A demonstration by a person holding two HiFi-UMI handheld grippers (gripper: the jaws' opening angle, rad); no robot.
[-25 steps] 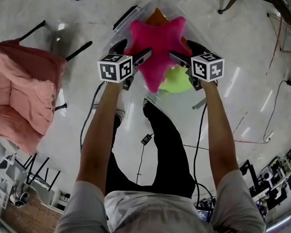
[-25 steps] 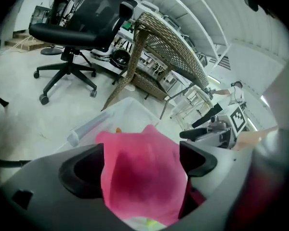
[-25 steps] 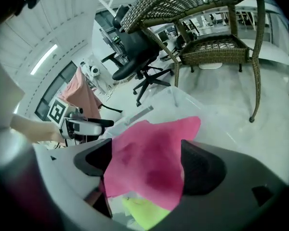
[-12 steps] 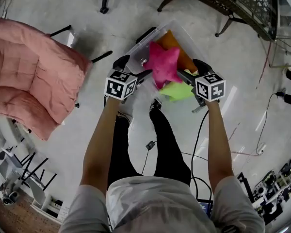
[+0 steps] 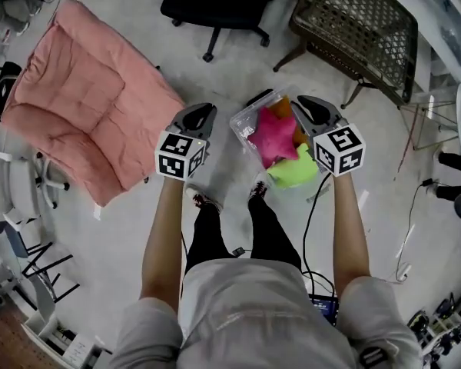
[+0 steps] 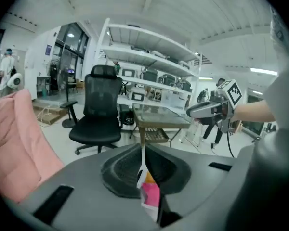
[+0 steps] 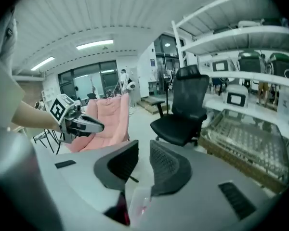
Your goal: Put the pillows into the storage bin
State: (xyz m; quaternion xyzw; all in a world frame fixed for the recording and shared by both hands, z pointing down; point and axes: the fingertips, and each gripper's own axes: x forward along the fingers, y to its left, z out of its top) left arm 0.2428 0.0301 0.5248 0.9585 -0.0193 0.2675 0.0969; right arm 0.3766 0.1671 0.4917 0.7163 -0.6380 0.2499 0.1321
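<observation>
pink star pillow point(image 5: 277, 135), green pillow point(image 5: 296, 171), inside clear storage bin point(image 5: 244, 123)

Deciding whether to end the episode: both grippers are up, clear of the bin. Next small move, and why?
Probably lower the right gripper and nudge the green pillow deeper. It seems to bulge over the near corner of the storage bin, though that is hard to tell, while the pink star pillow lies inside. The right jaws have just been closing, with nothing between them.
</observation>
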